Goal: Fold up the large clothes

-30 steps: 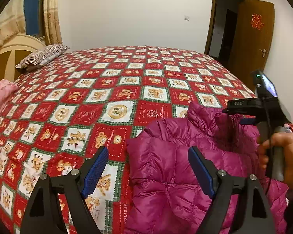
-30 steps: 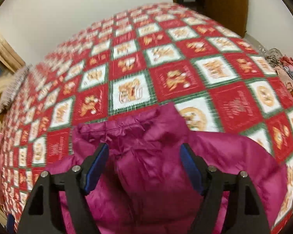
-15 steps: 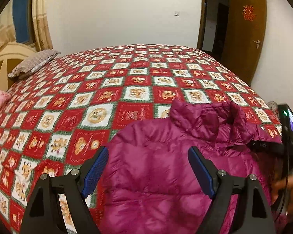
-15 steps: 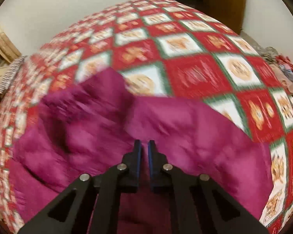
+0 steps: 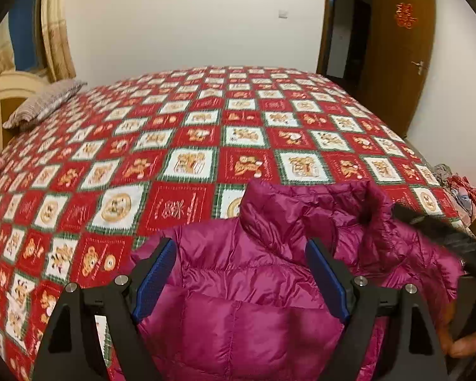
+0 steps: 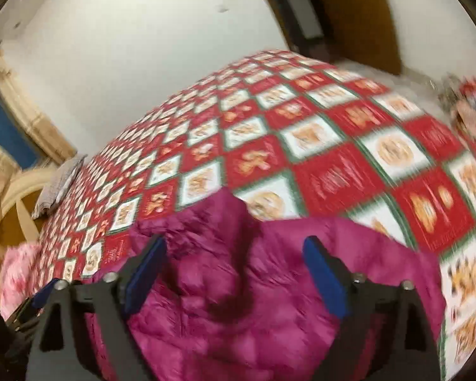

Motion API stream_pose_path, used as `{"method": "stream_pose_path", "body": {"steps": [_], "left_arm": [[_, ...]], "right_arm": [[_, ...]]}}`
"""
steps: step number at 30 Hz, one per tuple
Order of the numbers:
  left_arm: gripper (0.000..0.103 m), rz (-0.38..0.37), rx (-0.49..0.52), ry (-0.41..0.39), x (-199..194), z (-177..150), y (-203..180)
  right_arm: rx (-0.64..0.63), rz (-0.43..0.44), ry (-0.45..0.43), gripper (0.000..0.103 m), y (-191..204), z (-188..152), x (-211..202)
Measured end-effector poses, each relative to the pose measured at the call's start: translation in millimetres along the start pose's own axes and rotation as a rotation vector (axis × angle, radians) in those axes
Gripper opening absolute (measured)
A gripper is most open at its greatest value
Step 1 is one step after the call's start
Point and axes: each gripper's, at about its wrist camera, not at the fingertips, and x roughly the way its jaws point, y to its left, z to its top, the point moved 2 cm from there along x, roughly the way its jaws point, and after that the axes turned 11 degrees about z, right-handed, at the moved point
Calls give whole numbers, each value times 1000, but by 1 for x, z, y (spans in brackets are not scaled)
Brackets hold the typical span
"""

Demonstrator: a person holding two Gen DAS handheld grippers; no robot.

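A magenta puffer jacket (image 5: 250, 289) lies at the near edge of the bed, its collar (image 5: 304, 203) standing up on the far side. My left gripper (image 5: 242, 277) is open, its blue pads on either side of the jacket's shoulder area, holding nothing. In the blurred right wrist view the jacket (image 6: 238, 285) fills the bottom, and my right gripper (image 6: 234, 273) is open above it. The right gripper's dark body shows at the right edge of the left wrist view (image 5: 444, 241), over the jacket's right shoulder.
The bed is covered by a red, white and green patchwork quilt (image 5: 190, 146). A striped pillow (image 5: 44, 101) lies by the headboard at far left. A brown door (image 5: 396, 54) stands open at the back right. Loose clothes (image 5: 463, 190) lie beside the bed at right.
My right gripper, shut half a second ago on the jacket, has opened and pulled back. My left gripper stayed open and the jacket's collar now sits more in front of it.
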Motion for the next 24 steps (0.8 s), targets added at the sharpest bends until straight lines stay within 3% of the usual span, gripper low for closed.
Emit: {"method": "stream_pose_path", "body": {"steps": [1, 2, 3, 4, 10, 14, 19, 20, 21, 22, 24], "left_arm": [[84, 4, 4, 3, 1, 0, 0], [84, 9, 11, 0, 2, 0, 0], [84, 16, 22, -11, 1, 1, -1], [84, 20, 32, -23, -1, 1, -2], [84, 1, 82, -69, -3, 6, -29], [84, 14, 115, -74, 2, 12, -64], [84, 166, 158, 35, 50, 25, -97], [74, 226, 150, 52, 62, 25, -94], [58, 244, 139, 54, 68, 24, -89], [18, 240, 130, 68, 73, 21, -82], [12, 209, 94, 108, 80, 14, -60]], "right_arm": [[-22, -30, 66, 87, 3, -1, 18], [-27, -46, 143, 69, 2, -5, 37], [-13, -52, 198, 34, -3, -10, 50], [32, -47, 222, 17, -9, -18, 56], [104, -23, 115, 14, -48, -49, 22], [29, -24, 43, 10, -45, -60, 17], [16, -10, -3, 11, -43, -64, 13], [24, 2, -7, 11, -46, -65, 11], [33, 13, -10, 11, -48, -66, 10], [38, 20, -11, 11, -49, -66, 11], [43, 30, -13, 11, -50, -66, 10]]}}
